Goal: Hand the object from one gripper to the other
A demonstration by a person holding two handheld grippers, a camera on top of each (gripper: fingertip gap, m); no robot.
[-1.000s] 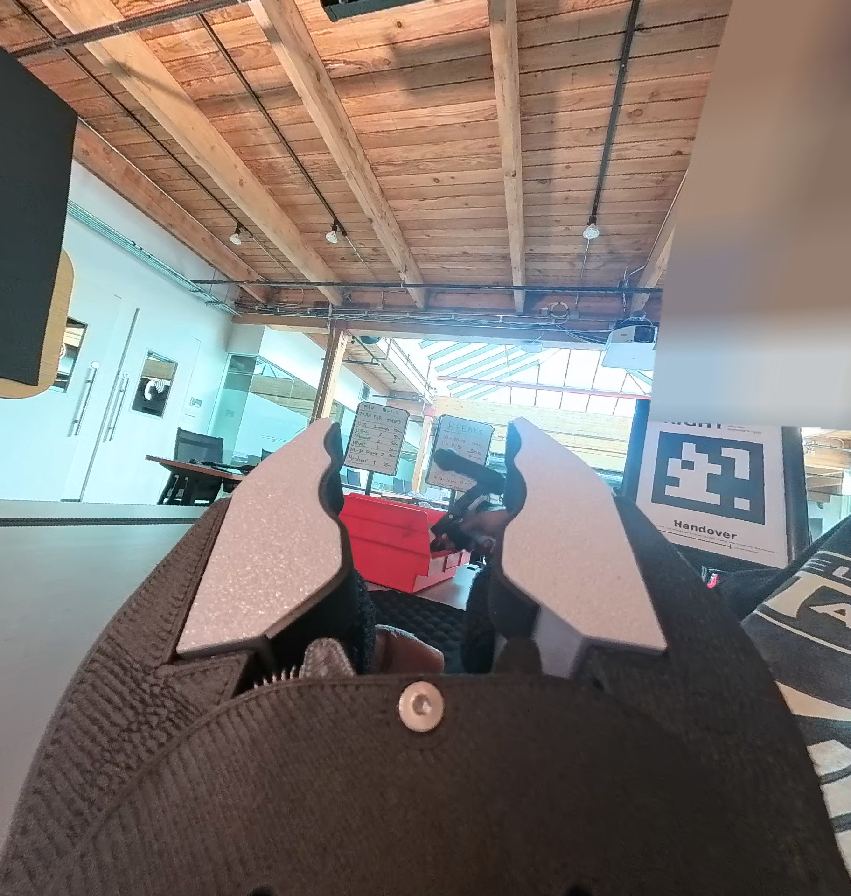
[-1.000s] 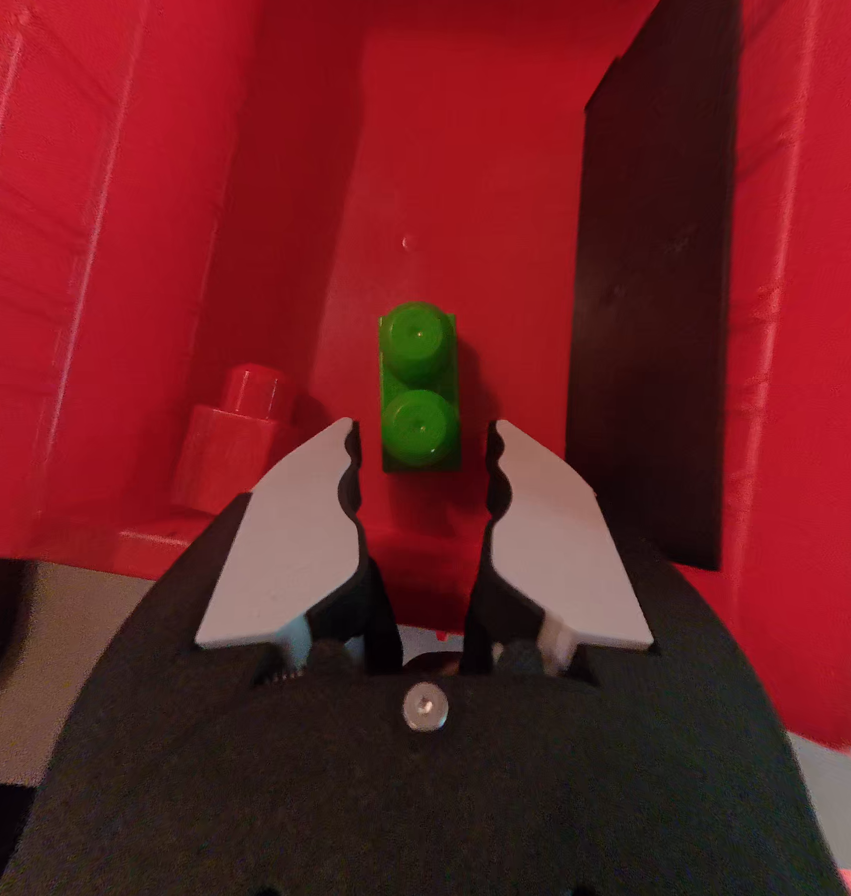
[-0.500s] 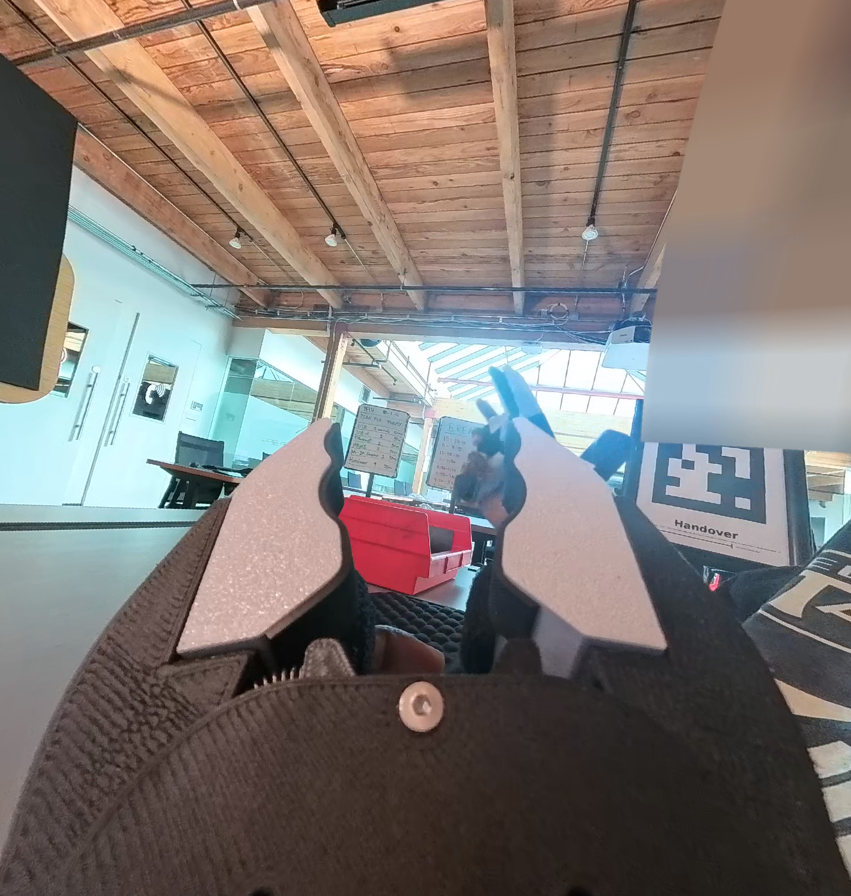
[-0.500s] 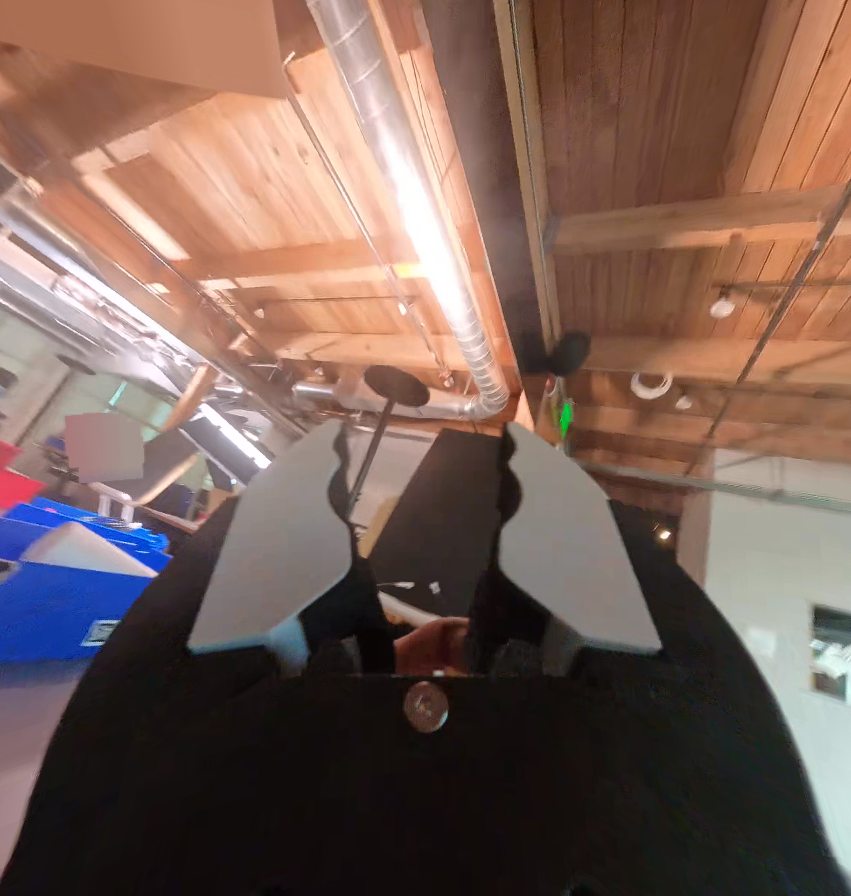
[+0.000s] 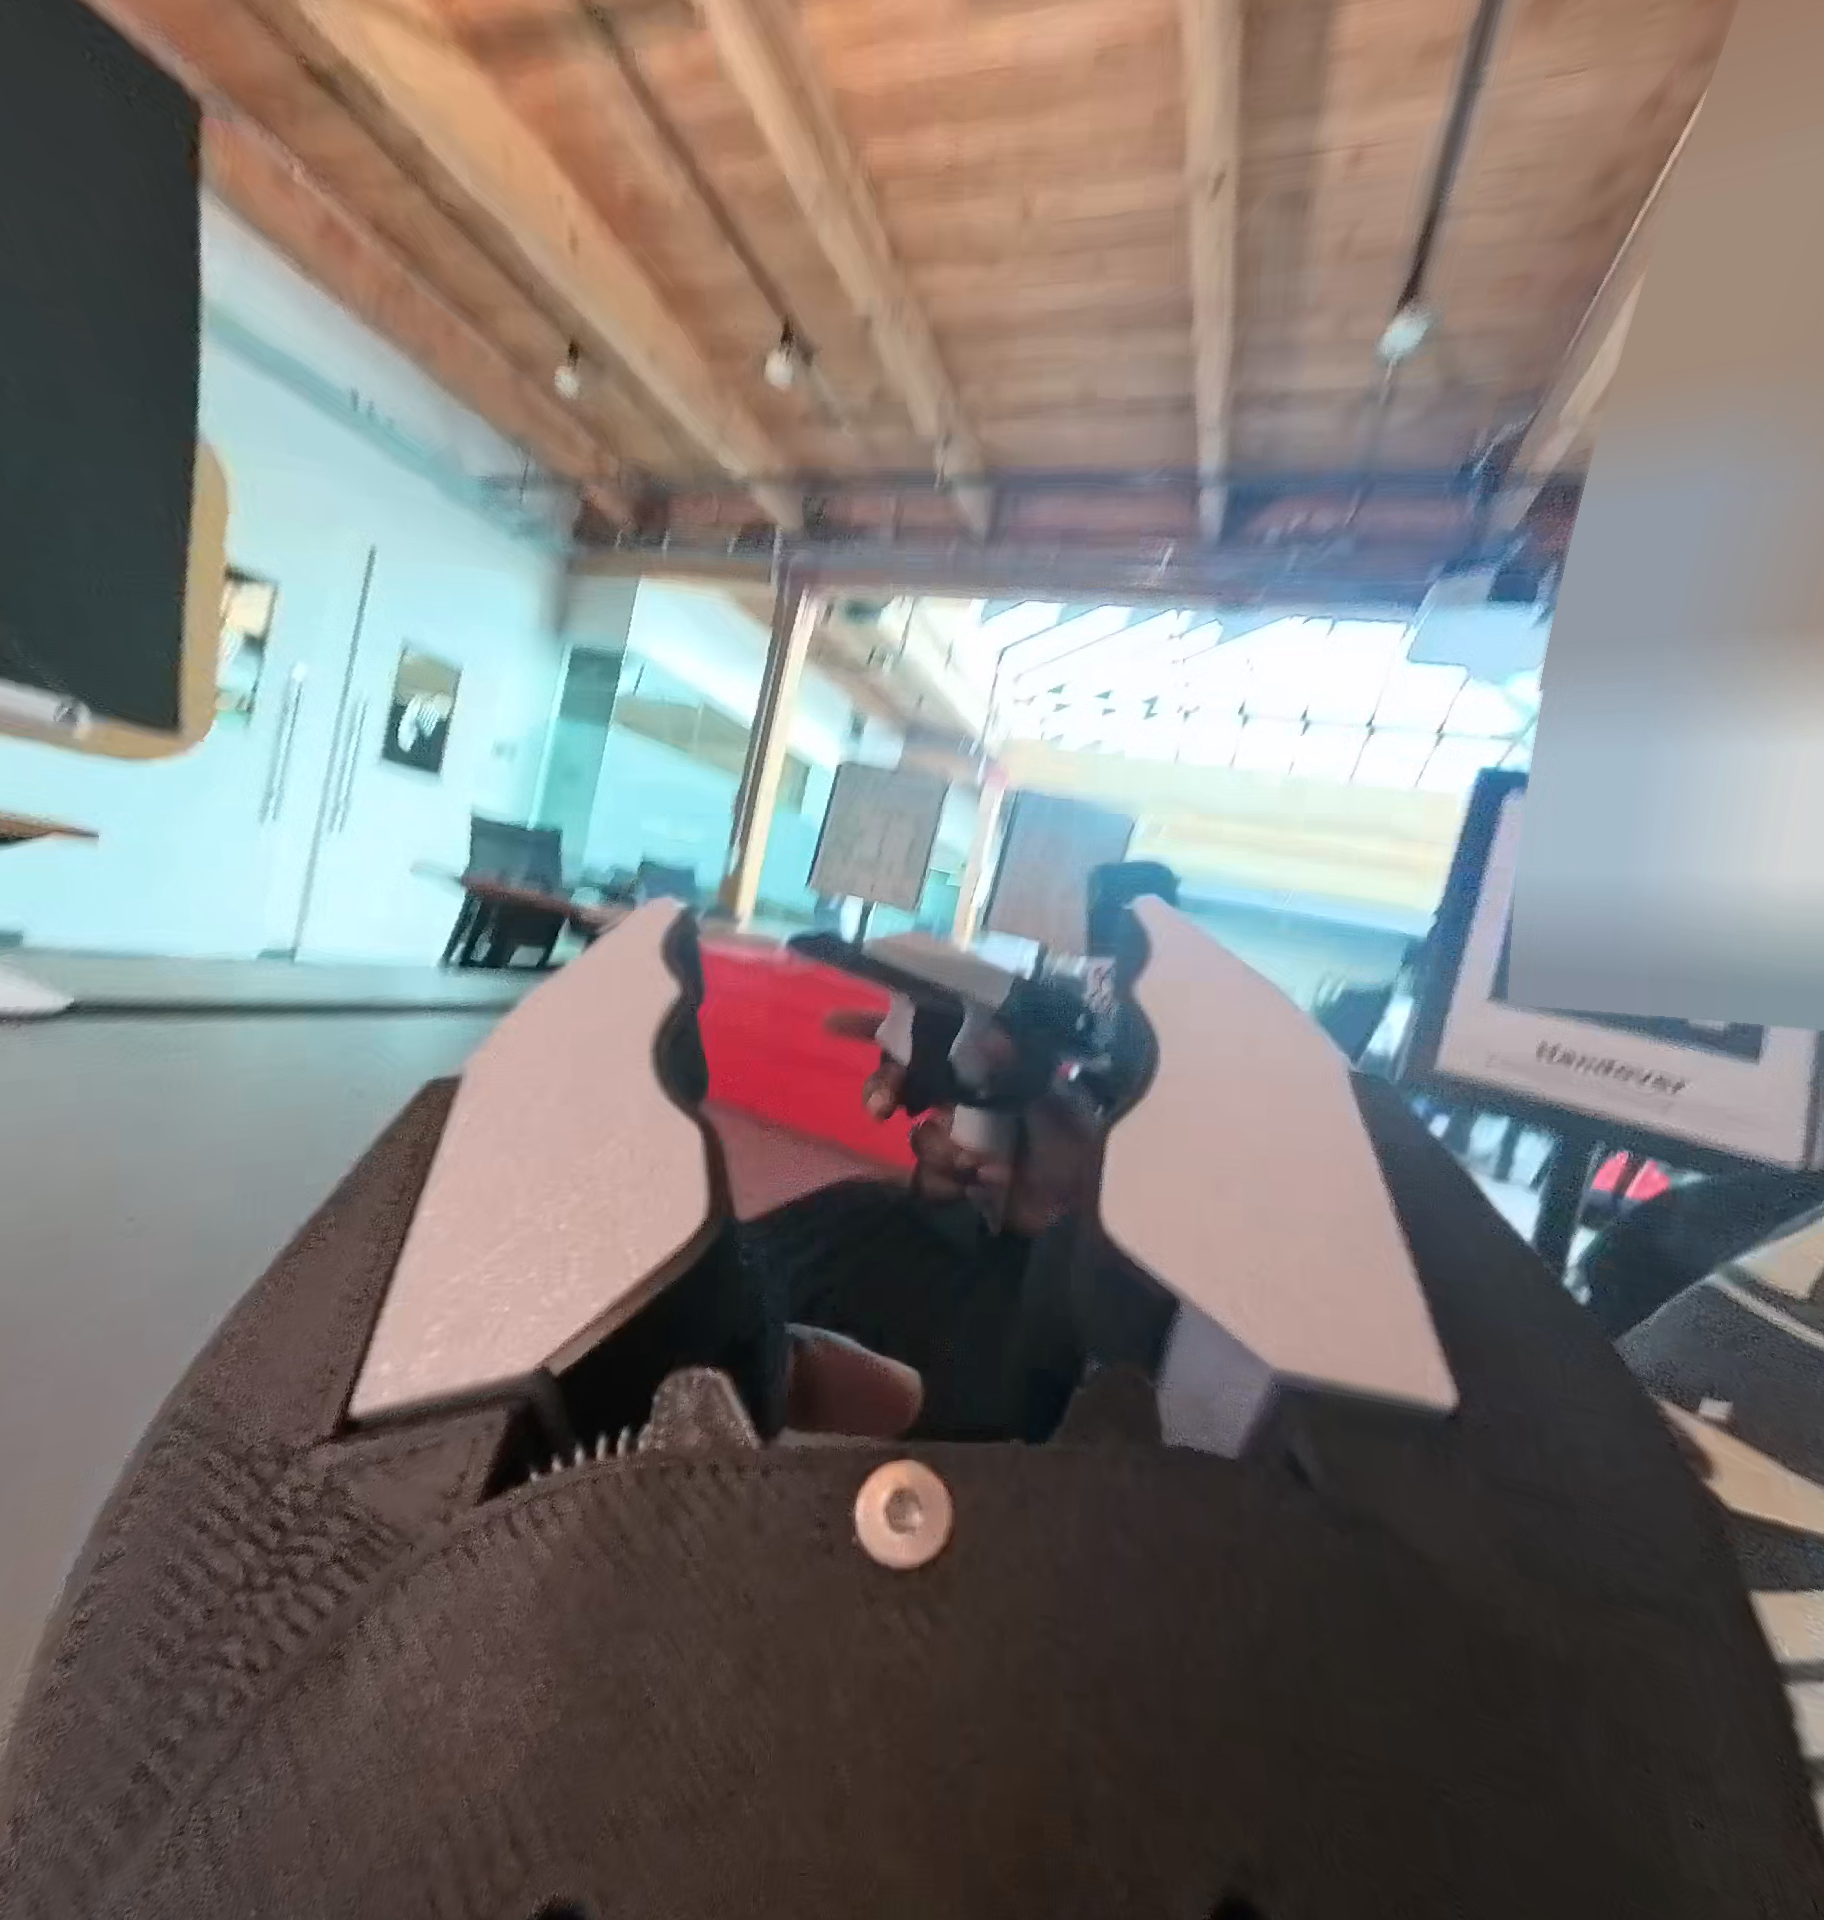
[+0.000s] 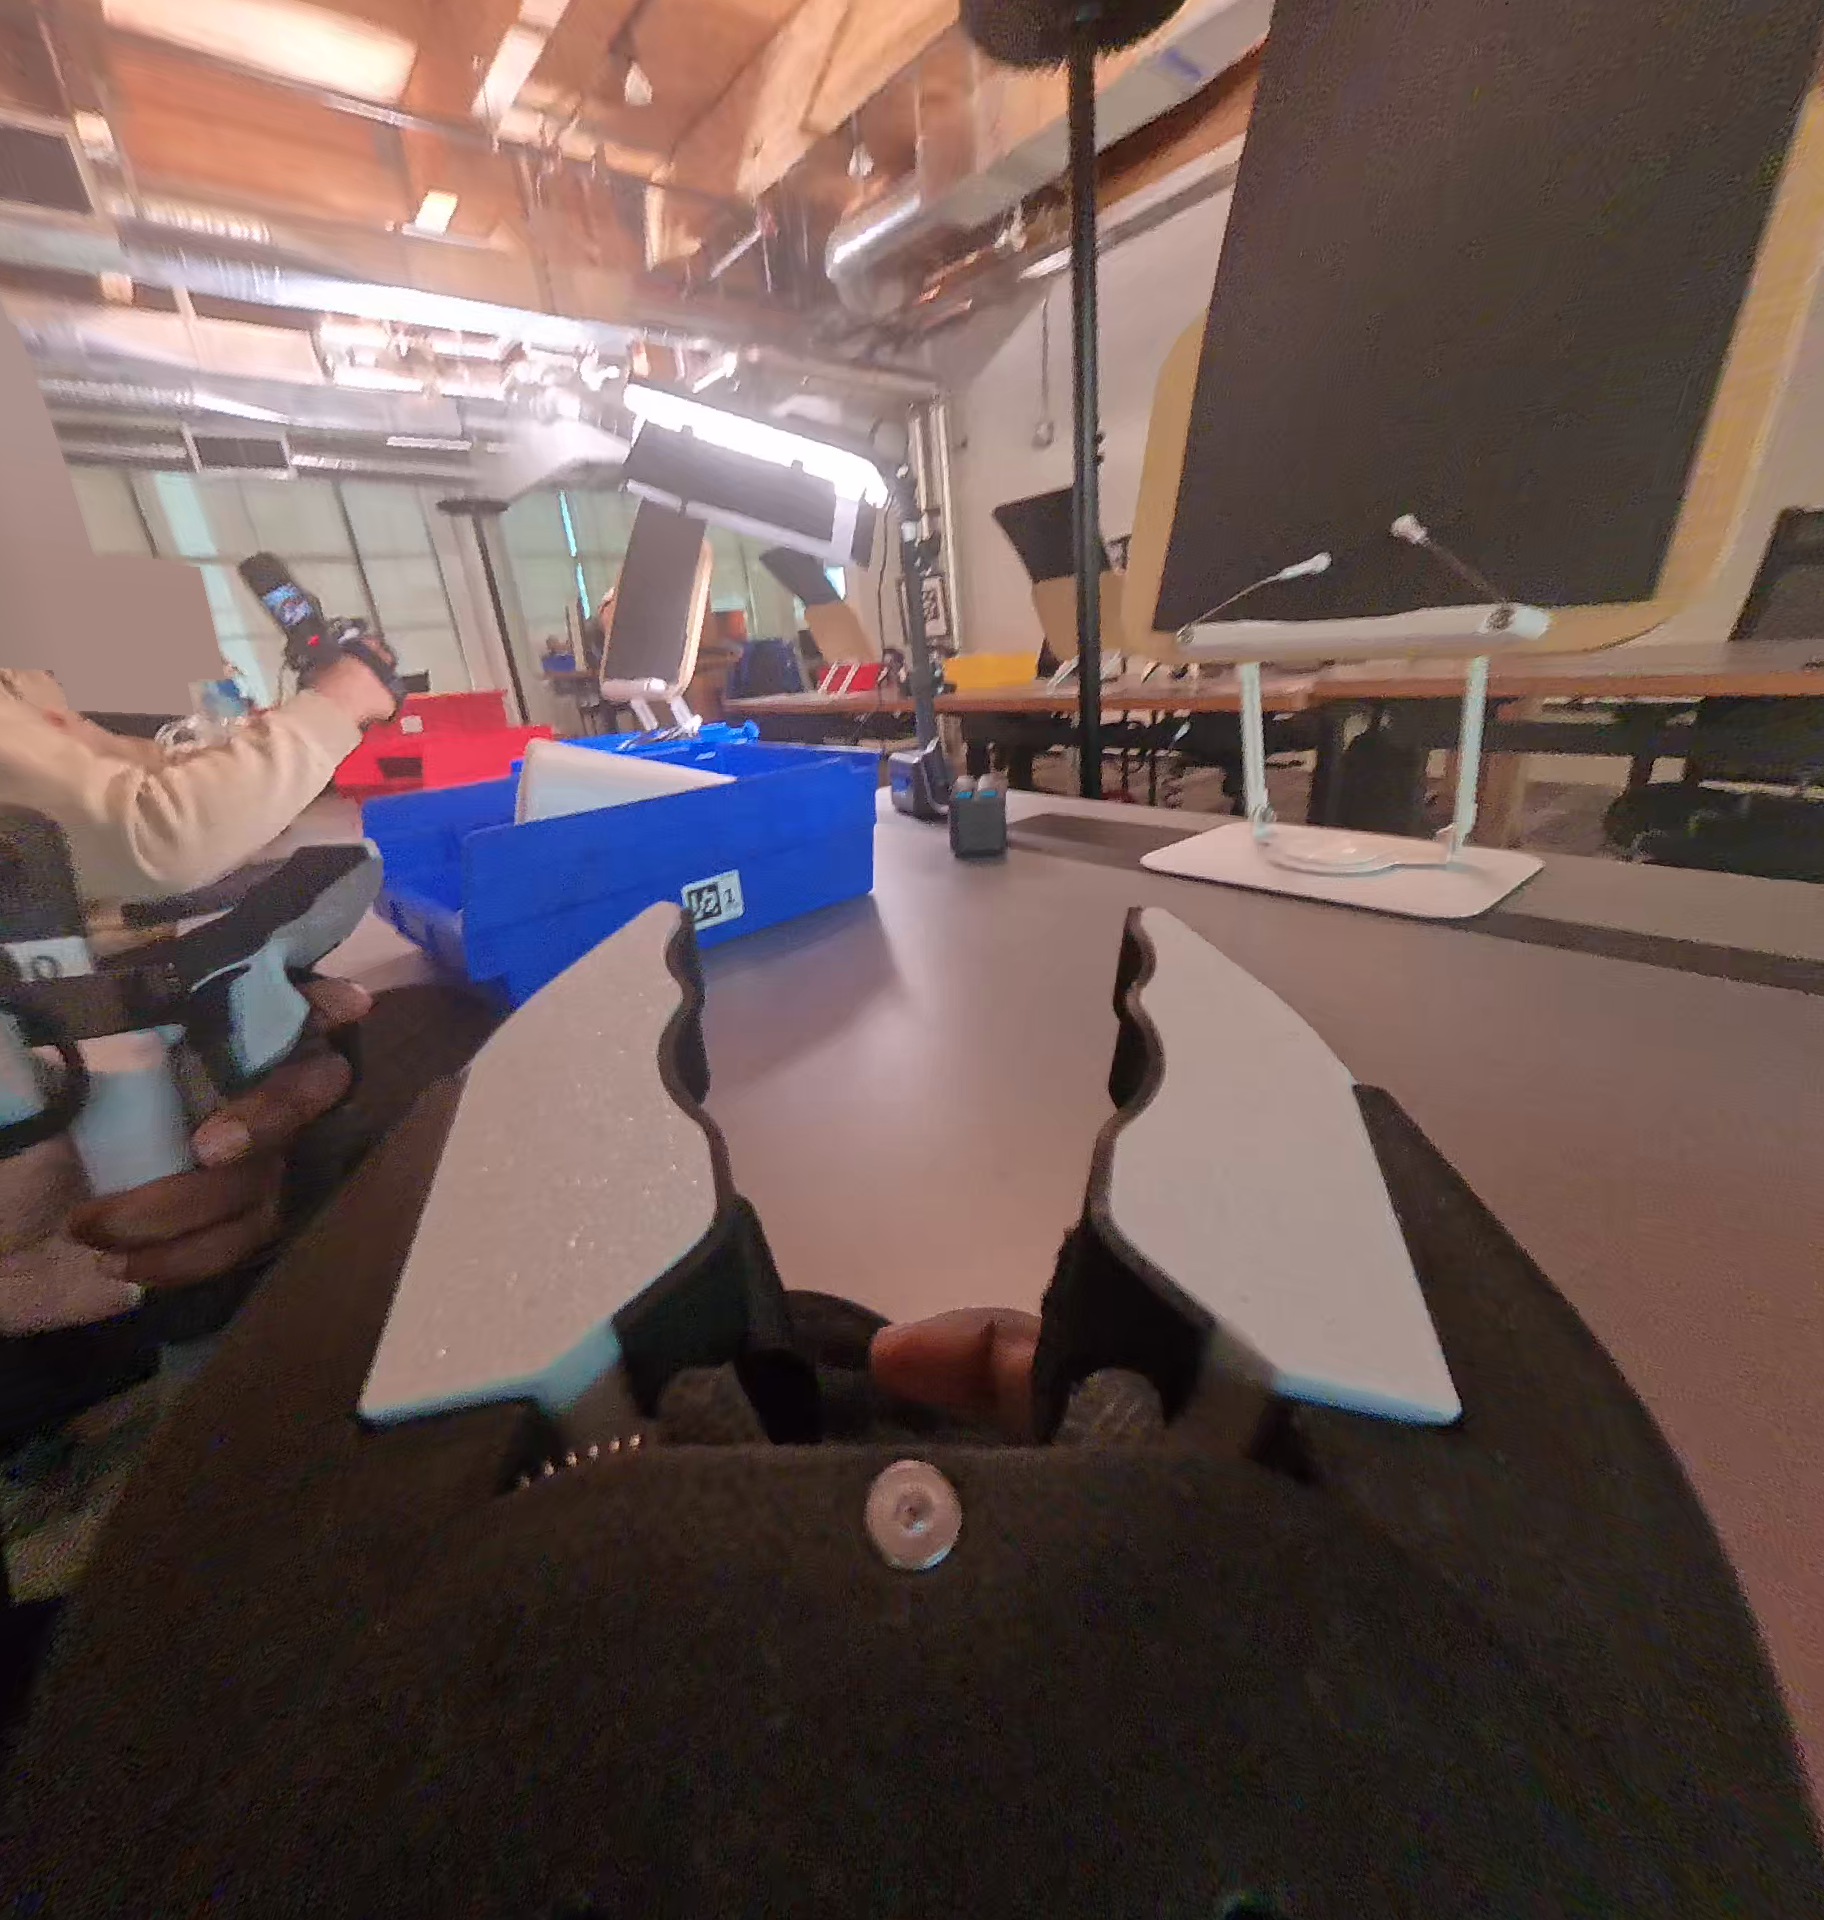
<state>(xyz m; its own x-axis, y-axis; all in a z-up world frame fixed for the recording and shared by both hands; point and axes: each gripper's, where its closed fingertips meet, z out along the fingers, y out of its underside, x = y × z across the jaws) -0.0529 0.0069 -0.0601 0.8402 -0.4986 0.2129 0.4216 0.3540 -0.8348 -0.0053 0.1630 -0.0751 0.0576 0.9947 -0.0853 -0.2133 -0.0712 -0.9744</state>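
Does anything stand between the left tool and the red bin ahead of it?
Partly. The right tool, held in a hand, hangs before the right part of the red bin. The bin's left part is unblocked.

Right tool [image 6: 908, 997] swung from ceiling down to table [image 6: 1510, 1091] level; left tool [image 5: 913, 987] spread wider.

- Object?
- Not made out in either view.
- Left gripper [image 5: 908, 914]?
- Grey fingers spread wide, held low and level. The right gripper shows beyond its gap, blurred.
- Right gripper [image 6: 906, 916], own view?
- Fingers equally spread, only the grey table [image 6: 939, 1122] seen between them.
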